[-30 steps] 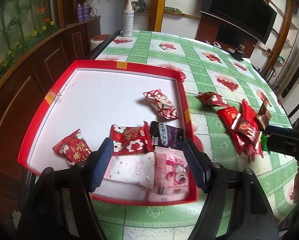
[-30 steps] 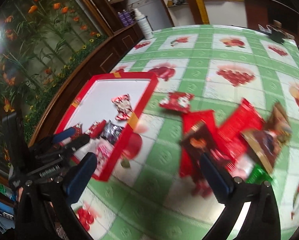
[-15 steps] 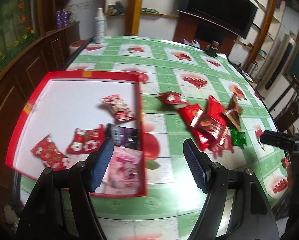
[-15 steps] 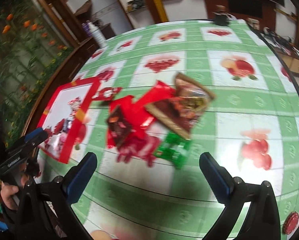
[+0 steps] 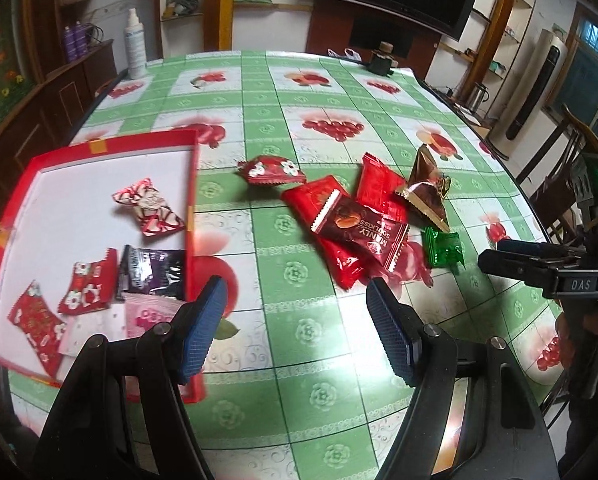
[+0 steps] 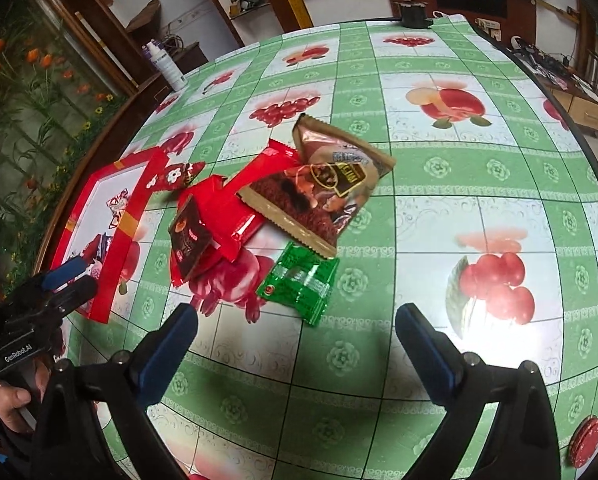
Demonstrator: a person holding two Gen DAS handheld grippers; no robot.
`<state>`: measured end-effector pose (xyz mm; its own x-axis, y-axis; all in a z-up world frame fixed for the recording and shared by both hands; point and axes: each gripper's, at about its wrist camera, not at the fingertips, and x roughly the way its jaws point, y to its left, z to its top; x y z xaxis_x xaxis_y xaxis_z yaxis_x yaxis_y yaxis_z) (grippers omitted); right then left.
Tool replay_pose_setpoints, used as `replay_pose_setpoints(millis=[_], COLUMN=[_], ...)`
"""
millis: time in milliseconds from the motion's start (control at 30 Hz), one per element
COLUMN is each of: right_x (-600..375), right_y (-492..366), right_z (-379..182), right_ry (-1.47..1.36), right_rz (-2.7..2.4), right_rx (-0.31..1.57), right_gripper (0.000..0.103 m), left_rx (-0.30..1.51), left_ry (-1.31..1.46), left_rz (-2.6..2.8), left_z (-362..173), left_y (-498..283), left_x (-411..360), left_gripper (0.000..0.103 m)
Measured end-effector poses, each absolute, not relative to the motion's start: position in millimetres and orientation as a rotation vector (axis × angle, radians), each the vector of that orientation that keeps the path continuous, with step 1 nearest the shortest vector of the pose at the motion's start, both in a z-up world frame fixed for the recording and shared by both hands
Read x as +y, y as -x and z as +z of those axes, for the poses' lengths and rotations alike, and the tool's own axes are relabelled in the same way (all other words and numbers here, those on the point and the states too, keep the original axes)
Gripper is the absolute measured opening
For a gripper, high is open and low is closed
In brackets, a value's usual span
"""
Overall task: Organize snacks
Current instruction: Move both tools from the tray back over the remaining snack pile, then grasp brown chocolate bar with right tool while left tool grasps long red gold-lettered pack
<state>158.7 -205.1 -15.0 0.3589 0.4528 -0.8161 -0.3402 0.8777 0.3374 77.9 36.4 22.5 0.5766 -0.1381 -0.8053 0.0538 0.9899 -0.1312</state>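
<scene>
Both tongs stand empty: your left gripper [image 5: 295,324] has its jaws parted over bare tablecloth [image 5: 259,92] just beside the red tray [image 5: 189,184], and your right gripper [image 6: 295,344] is spread wide, nothing between the pads, hovering just short of the green packet [image 6: 299,286].

Stock in the tray: several small wrapped sweets, red, purple and pink, lying flat on the white floor.

Stock loose on the cloth, to the right of the tray:
- one flowered red sweet [image 5: 271,170], apart from the heap, nearest the tray;
- a heap of overlapping red bars with a brown chocolate bar [image 5: 359,228] on top;
- a gold-brown pouch [image 6: 327,184] leaning on the heap;
- the green packet, at the heap's edge and nearest you.

Handling: all look light, with thin glossy film, likely slippery and crinkly, contents possibly crushable. You would do best to pinch across the narrow width mid-body, or on a crimped end seam. Lift the top items first, or the heap may shift.
</scene>
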Motion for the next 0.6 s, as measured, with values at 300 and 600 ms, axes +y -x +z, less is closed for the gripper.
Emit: replay_pose_setpoints(millis=[300,600], right_x=[-176.6,-103.0], right_y=[-160.4,-154.9], right_z=[-9.8,4.9], right_ry=[-0.069,0.137], right_rz=[0.575,0.716], right_rx=[1.077,0.98], right_gripper=[0.085,0.075], left_rx=[0.997,1.016], left_ry=[0.168,0.204], left_rz=[-0.092,-0.06], left_z=[18.5,12.2], left_y=[-115.1,-129.9], left_x=[49.2,60.2], left_gripper=[0.072,0.072])
